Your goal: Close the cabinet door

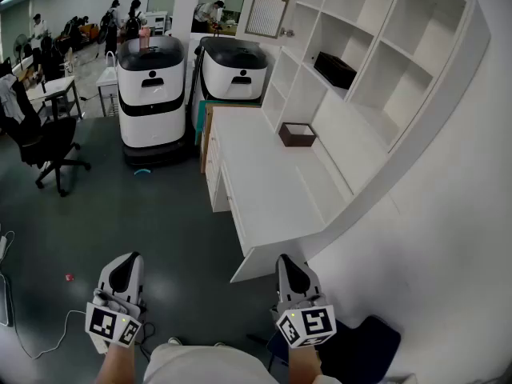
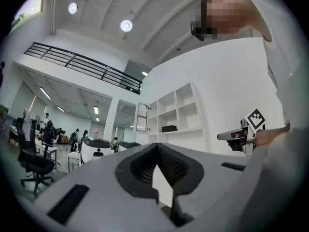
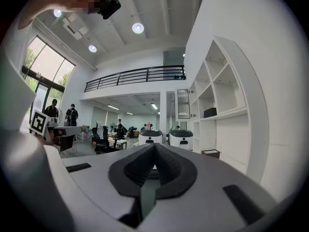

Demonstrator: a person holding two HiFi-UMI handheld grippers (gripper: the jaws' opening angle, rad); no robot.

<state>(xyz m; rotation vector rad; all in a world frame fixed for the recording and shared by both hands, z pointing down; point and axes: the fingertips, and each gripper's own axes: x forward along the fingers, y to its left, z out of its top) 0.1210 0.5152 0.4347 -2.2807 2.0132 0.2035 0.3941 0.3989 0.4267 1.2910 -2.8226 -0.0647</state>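
The cabinet door (image 1: 270, 6), a white frame with a ribbed glass pane, stands open at the far upper end of the white shelving unit (image 1: 416, 94); it also shows small in the left gripper view (image 2: 141, 117) and the right gripper view (image 3: 183, 104). Both grippers are far from it, low near my body. My left gripper (image 1: 128, 259) (image 2: 157, 146) is shut with nothing in it. My right gripper (image 1: 288, 261) (image 3: 154, 146) is shut and empty too, beside the near corner of the white desk (image 1: 264, 198). Each gripper view catches the other gripper at its edge.
A brown box (image 1: 297, 134) sits on the desk and a black box (image 1: 334, 69) in a shelf compartment. Two white service robots (image 1: 150, 94) (image 1: 234, 66) stand beyond the desk. An office chair (image 1: 48, 146) is at left, a dark seat (image 1: 364, 350) by my right side. People are at the far back.
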